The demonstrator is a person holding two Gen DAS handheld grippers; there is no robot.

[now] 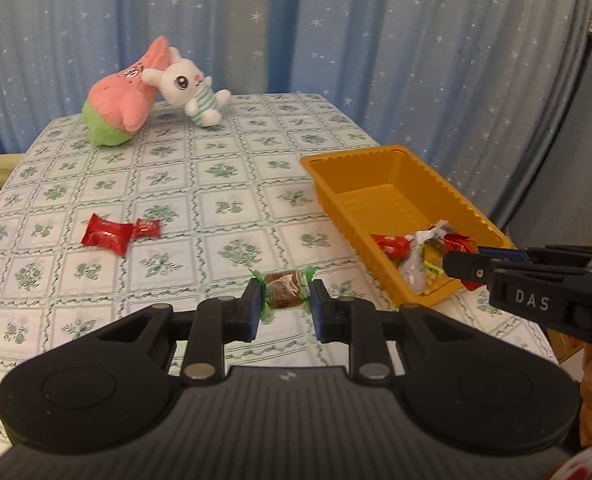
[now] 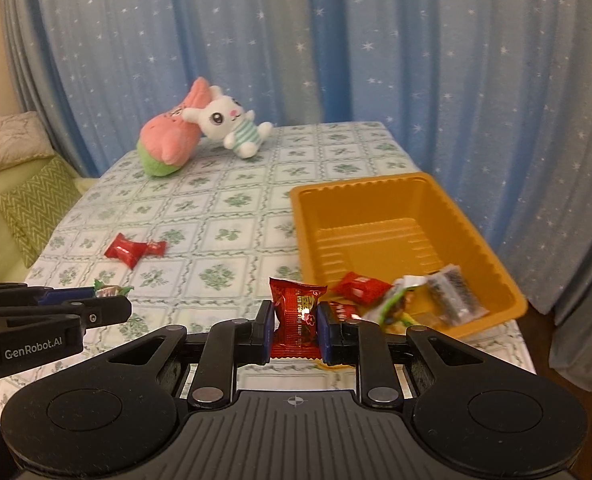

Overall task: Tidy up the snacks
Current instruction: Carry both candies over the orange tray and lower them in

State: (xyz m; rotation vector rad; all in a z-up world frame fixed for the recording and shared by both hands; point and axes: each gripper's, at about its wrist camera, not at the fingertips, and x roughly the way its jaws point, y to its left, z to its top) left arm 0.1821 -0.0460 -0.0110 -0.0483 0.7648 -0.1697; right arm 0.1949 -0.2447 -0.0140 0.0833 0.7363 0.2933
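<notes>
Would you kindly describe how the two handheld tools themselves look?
Both are matte black plastic with ribbed housings, round side discs, silver pivot pins and blue finger pads. The left tool reads "GenRobot.AI" on its side; the right tool reads "DAS". No cables or sleeves show.

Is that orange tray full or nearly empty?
Mostly empty. The orange tray holds only a few wrapped snacks bunched at its near end; the rest of its ribbed floor is bare.

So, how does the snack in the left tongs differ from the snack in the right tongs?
The left tongs hold a brown candy with twisted green ends; the right tongs hold a flat red packet with sealed edges. The candy is small and lies sideways; the packet is larger and stands upright. The packet is nearer the orange tray than the candy. Both are wrapped and gripped.
</notes>
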